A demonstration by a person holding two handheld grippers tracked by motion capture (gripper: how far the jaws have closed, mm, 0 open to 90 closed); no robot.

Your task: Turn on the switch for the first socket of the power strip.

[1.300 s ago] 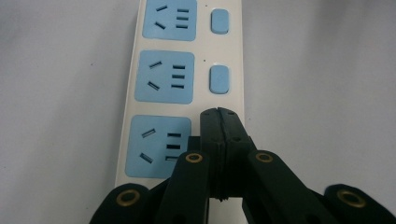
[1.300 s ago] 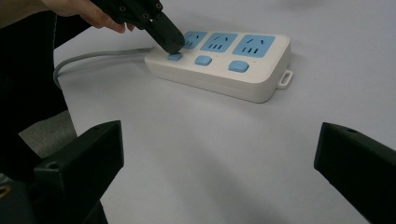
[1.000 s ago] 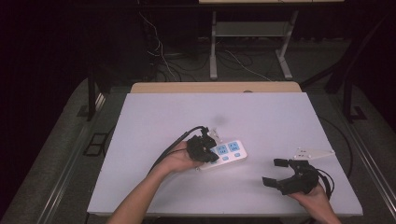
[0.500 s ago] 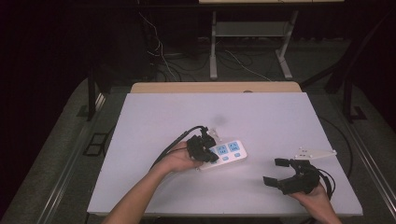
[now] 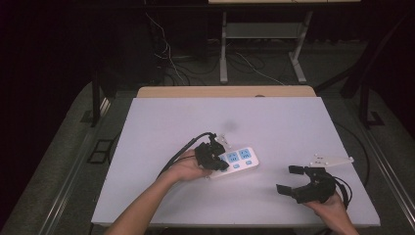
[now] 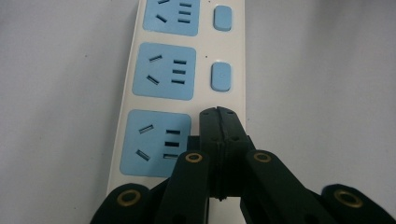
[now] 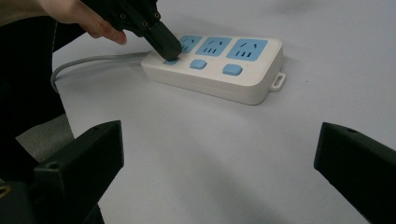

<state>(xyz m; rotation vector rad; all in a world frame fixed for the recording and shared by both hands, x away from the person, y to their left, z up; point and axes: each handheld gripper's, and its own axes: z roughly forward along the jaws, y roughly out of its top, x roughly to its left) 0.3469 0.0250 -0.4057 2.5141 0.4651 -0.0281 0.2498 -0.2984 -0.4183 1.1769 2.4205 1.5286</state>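
My left gripper [image 5: 221, 165], jaws pressed together, bears on the end switch of the power strip [image 5: 241, 161] lying mid-table toward the near edge. My right gripper [image 5: 291, 180] waits spread near the near right corner. The strip looks rigid, light and smooth, likely to skid, so I'd grip across its long sides.

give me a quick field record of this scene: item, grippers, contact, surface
item: white power strip with three blue sockets and three blue switches
left gripper: jaws shut, tips pressing on the switch nearest the strip's grey cable
right gripper: jaws open, nothing between them, held apart from the strip
other switches: middle switch and far switch untouched
surface: white table
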